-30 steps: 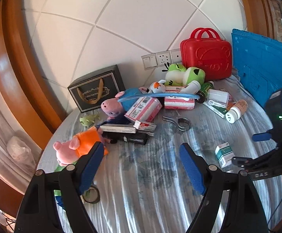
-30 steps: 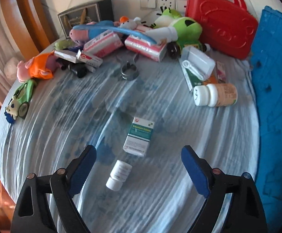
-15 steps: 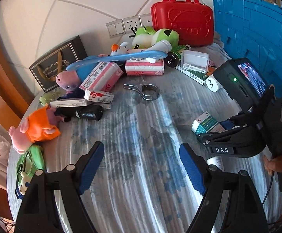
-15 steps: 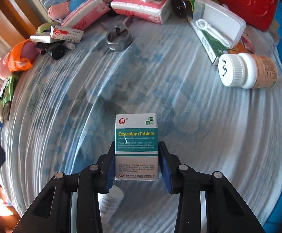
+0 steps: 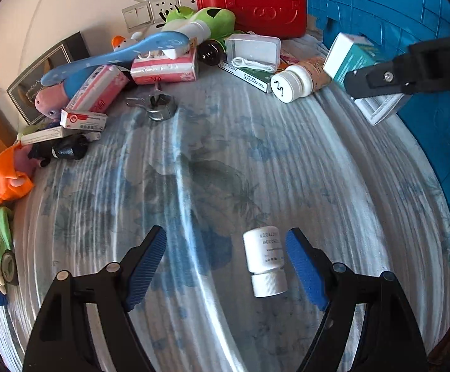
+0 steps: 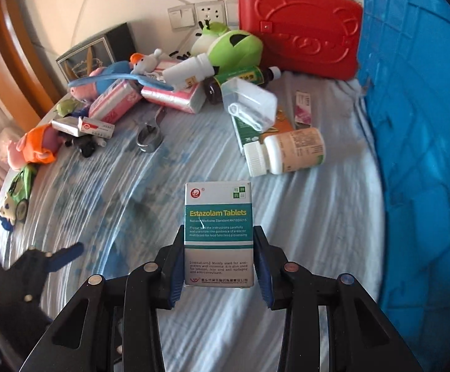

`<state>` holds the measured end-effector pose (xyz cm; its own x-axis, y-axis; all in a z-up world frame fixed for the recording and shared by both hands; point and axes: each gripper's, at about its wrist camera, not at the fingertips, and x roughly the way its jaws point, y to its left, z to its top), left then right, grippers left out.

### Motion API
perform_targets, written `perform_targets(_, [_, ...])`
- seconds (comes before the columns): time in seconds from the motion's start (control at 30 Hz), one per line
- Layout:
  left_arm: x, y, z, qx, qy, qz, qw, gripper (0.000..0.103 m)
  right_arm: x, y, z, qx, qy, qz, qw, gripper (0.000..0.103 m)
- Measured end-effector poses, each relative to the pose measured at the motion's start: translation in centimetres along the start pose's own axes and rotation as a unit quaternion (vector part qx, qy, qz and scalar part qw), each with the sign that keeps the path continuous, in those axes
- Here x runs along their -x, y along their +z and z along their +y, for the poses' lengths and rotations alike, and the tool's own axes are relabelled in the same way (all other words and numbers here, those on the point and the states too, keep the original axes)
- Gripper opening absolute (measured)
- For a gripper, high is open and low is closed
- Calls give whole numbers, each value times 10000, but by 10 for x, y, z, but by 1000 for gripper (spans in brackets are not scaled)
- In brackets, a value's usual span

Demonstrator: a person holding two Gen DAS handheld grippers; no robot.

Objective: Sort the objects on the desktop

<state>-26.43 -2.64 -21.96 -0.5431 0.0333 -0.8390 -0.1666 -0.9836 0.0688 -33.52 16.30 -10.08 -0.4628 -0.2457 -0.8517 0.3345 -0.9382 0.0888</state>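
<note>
My right gripper [image 6: 218,266] is shut on a white and teal Estazolam tablet box [image 6: 218,232] and holds it above the blue-patterned tablecloth [image 6: 116,204]. The box also shows in the left wrist view [image 5: 353,59], held up near the blue crate [image 5: 411,31]. My left gripper [image 5: 226,266] is open, low over the cloth. A small white pill bottle [image 5: 265,263] lies on its side between its fingers, close to the right finger [image 5: 302,272].
A red case [image 6: 299,28] stands at the back beside the blue crate [image 6: 420,124]. A tan pill bottle [image 6: 287,152], clear plastic box [image 6: 249,102], tissue packs [image 6: 172,96], metal clamp [image 6: 150,133], plush toys [image 6: 231,46] and small boxes [image 6: 85,125] crowd the back and left.
My right gripper has lifted the tablet box off the cloth toward the crate. My left gripper has moved right and down to straddle the small white bottle.
</note>
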Motion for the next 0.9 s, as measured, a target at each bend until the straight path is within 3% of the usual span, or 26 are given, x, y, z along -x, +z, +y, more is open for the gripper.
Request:
perform_targets(0.13, [-17,-9,-15,-26,254,176,9995,78,6,-9,3,135,73,-36,9999,38])
perform_targets(0.27, [-18,-13,-10,228,230,210,9993,31,2,-16,12,221,164,-58,9996,38])
perform_targets(0.3, [-18,-13,-10,217,255,230,9992,28,4,-17,12,244,180,-72,9995,38])
perform_targets(0.4, [-15,-12,-13,87,432,234,9988,28,10,-21,14,291,259,-100,9992,38])
perform_targets(0.47, [-5,-9,-11,178,308,158,9992,28,17,-23,16,336,298,-151,9989,38])
perform_targets(0.6, [27,6,-12,3,404,-226,9989,28,36,-22,20,397,344,-318,9981,38])
perform_targets(0.77, [53,19,2,35,304,-328,9990,28,60,-14,27,367,409,-535,9971,38])
perform_targets(0.9, [81,20,14,-66,399,-651,9971,28,75,-8,36,387,401,-702,9960,38])
